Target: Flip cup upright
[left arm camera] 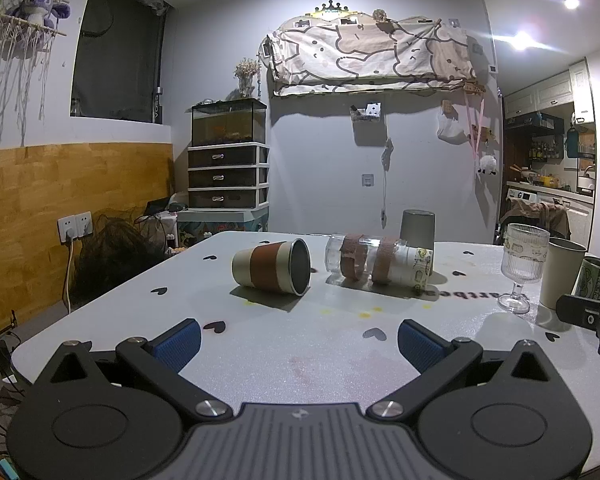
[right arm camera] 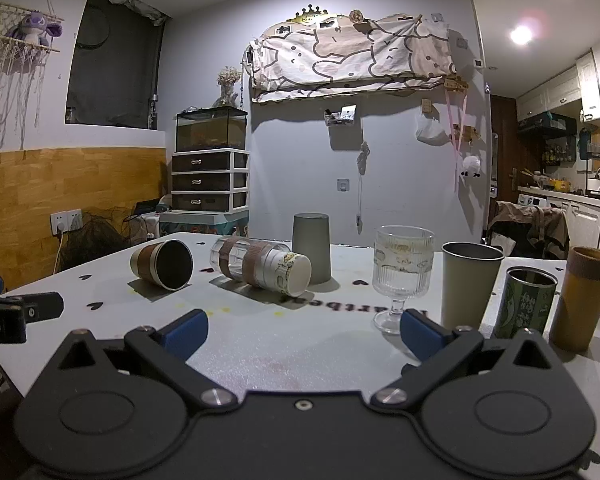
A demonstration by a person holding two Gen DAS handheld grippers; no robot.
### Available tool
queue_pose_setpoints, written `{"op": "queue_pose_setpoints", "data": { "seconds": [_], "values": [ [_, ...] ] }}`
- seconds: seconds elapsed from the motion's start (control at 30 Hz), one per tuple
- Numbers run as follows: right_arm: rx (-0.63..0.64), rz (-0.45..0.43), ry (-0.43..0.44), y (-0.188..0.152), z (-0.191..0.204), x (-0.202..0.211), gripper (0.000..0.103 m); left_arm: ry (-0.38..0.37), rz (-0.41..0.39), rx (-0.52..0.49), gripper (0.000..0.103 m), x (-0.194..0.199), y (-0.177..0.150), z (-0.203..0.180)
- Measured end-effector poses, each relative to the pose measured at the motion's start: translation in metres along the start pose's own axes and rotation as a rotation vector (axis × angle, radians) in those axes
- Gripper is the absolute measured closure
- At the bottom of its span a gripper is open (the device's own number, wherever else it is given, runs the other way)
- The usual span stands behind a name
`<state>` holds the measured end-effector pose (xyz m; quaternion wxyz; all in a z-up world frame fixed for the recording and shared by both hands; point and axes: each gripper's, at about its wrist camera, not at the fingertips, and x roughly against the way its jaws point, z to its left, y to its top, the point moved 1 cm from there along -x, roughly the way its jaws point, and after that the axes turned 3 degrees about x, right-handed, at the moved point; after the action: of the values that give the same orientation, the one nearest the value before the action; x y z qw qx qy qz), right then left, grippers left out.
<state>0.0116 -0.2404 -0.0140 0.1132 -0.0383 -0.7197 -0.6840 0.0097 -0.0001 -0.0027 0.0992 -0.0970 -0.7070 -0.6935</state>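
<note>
A cream cup with a brown sleeve (left arm camera: 271, 267) lies on its side on the white table (left arm camera: 300, 360), mouth toward the right; it also shows in the right wrist view (right arm camera: 162, 265). A clear bottle with brown bands (left arm camera: 378, 263) lies on its side beside it, seen too in the right wrist view (right arm camera: 260, 266). A grey cup (right arm camera: 311, 253) stands upside down behind the bottle. My left gripper (left arm camera: 299, 342) is open and empty, well short of the cups. My right gripper (right arm camera: 305, 332) is open and empty, near the table's front.
At the right stand a ribbed wine glass (right arm camera: 403, 278), a grey-green tumbler (right arm camera: 469, 286), a green can (right arm camera: 526, 302) and a tall brown tumbler (right arm camera: 584, 298). The right gripper's body shows at the left wrist view's right edge (left arm camera: 592, 318). Drawers (left arm camera: 228, 176) stand beyond the table.
</note>
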Motion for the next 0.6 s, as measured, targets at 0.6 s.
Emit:
{"op": "queue_pose_setpoints", "data": {
  "seconds": [0.6],
  "values": [
    [-0.001,0.0,-0.004,0.0007,0.0012,0.0016,0.0,0.0,0.0,0.001,0.0,0.0,0.0,0.0]
  ]
}}
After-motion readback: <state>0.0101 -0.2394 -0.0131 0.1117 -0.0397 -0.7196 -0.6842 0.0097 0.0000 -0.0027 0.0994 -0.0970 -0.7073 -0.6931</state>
